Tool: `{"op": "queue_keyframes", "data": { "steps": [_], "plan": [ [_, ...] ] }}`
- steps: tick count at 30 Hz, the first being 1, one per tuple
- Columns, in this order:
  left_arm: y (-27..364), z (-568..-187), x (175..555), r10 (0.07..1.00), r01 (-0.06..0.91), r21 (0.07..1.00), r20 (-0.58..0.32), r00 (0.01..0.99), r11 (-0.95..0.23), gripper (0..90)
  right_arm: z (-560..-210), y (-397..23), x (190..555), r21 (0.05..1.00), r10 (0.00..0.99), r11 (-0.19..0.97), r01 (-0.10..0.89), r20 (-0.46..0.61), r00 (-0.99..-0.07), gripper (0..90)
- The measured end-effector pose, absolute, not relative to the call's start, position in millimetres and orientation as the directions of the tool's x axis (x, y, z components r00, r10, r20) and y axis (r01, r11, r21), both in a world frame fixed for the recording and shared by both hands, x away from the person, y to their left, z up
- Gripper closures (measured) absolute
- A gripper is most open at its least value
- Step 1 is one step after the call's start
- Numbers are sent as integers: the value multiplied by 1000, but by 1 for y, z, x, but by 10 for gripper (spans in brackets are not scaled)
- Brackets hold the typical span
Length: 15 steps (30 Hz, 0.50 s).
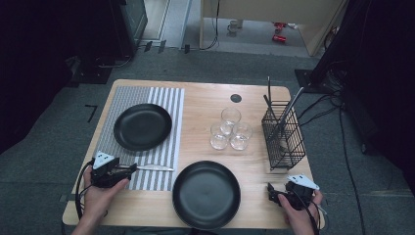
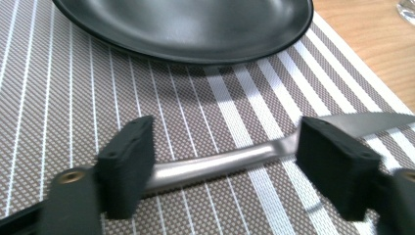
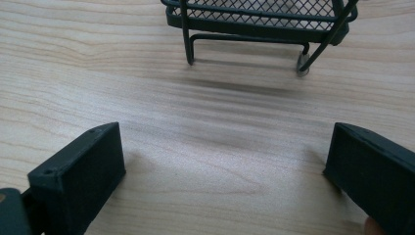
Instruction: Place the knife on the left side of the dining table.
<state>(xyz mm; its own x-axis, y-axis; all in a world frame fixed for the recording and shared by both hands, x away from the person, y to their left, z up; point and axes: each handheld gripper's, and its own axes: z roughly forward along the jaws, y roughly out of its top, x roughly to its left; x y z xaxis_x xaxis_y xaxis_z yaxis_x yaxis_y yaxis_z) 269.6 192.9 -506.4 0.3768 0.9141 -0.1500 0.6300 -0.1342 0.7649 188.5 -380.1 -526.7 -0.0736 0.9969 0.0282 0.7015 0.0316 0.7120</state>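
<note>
1. Lying on the striped mat [image 2: 73, 98], the knife [image 2: 215, 164] sits between the spread jaws of the left gripper [image 2: 225, 169]; that gripper's own view shows gaps at the pads, so nothing squeezes it.
2. The high view shows more: the knife [image 1: 154, 168] lies just below the far plate [image 1: 142, 127], and the right gripper [image 1: 275, 194] rests open (nothing in it) near the table [image 1: 205, 100] corner.
3. The basket [image 1: 283, 137] holds tall utensils; three glasses [image 1: 230, 129] look empty.
4. Bare wood lies between the right gripper and basket; the near plate [image 1: 206, 194] almost reaches the table's front edge.
</note>
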Motion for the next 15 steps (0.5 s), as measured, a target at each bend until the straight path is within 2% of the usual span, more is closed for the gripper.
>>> {"op": "queue_keyframes", "data": {
  "steps": [4,7,10,15],
  "plan": [
    [194,-506,270,913,640,758,-161,376,-130,137,-527,-380,188,711,997,30,702,29,-72,5],
    [194,-507,271,915,645,753,-158,372,-132,122,-527,-380,188,712,997,28,701,27,-67,5],
    [194,-508,270,915,649,748,-154,372,-138,116,-526,-377,185,727,1000,2,687,8,-11,56],
    [194,-507,270,916,651,746,-153,372,-139,115,-514,-377,181,764,999,-45,644,29,35,67]
  ]
}}
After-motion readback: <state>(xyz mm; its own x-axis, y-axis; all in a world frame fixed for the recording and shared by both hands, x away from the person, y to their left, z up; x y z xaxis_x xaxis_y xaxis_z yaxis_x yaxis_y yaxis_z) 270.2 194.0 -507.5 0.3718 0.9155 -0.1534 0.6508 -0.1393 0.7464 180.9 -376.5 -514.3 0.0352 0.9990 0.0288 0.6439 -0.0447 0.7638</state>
